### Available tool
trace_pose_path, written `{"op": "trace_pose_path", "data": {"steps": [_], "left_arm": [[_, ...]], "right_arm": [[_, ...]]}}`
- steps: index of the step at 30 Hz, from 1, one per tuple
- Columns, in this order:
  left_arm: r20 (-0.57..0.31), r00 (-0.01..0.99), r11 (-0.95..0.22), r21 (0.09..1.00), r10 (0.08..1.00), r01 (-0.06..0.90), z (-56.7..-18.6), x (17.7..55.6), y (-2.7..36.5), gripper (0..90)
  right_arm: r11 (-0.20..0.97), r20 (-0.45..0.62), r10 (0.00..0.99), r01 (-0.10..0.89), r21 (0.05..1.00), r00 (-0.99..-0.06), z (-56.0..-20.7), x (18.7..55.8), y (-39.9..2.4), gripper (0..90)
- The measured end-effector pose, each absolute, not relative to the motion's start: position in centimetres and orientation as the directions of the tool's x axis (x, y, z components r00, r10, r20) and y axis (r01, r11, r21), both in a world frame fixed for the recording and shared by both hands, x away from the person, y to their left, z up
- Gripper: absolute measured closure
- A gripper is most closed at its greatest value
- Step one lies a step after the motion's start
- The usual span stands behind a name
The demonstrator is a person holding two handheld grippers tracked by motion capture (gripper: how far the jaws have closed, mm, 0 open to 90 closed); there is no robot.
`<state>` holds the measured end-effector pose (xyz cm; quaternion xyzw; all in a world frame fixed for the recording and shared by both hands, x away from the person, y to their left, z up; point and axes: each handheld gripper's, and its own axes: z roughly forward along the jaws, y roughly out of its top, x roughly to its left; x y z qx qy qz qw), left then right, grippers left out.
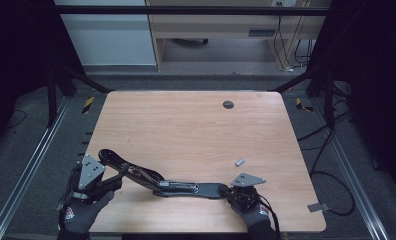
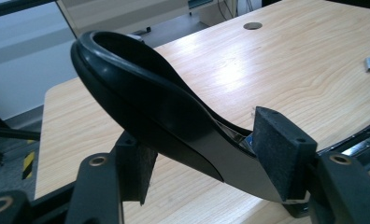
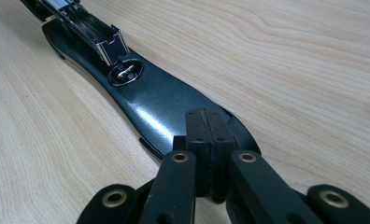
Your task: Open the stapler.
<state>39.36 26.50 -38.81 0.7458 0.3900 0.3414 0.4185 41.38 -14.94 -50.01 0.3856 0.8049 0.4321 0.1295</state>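
At the left of the wooden table (image 1: pixel 196 125), the left gripper (image 1: pixel 117 177) is held beside the raised top arm (image 2: pixel 141 98) of a black stapler (image 1: pixel 186 189) that is swung wide open. In the left gripper view its jaws are seen apart, with that arm passing between them; the far pad looks to rest against it while the near pad stands clear, so the arm is loosely bracketed rather than clamped, probably so that it is kept lifted off the magazine.

In the middle, the metal staple channel (image 3: pixel 87 30) is laid open along the base (image 3: pixel 164 102), which lies flat on the table near the front edge.

At the right, the right gripper (image 1: pixel 228 192) is set on the front tip of the base, its pads brought together with no gap, apparently pinning that end so the stapler cannot slide or tip. Beyond it, well apart, a small strip of staples (image 1: pixel 240 161) is left lying, presumably for loading.
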Motion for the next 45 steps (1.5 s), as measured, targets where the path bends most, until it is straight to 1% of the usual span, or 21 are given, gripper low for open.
{"op": "trace_pose_path", "data": {"steps": [12, 22, 45], "left_arm": [[0.165, 0.466, -0.331, 0.894, 0.869, 0.301, -38.7, 38.8, 27.1, 34.6], [0.169, 0.461, -0.342, 0.883, 0.871, 0.322, -39.2, 37.9, 27.7, 33.4], [0.188, 0.46, -0.394, 0.824, 0.868, 0.407, -42.7, 37.9, 28.1, 33.7]], "right_arm": [[0.331, 0.123, 0.733, 0.509, 0.795, -0.669, -50.0, 41.4, -15.0, 90.0], [0.328, 0.127, 0.733, 0.511, 0.795, -0.668, -50.0, 41.4, -15.0, 90.0], [0.328, 0.13, 0.734, 0.516, 0.792, -0.666, -50.0, 41.4, -14.9, 90.0]]}}
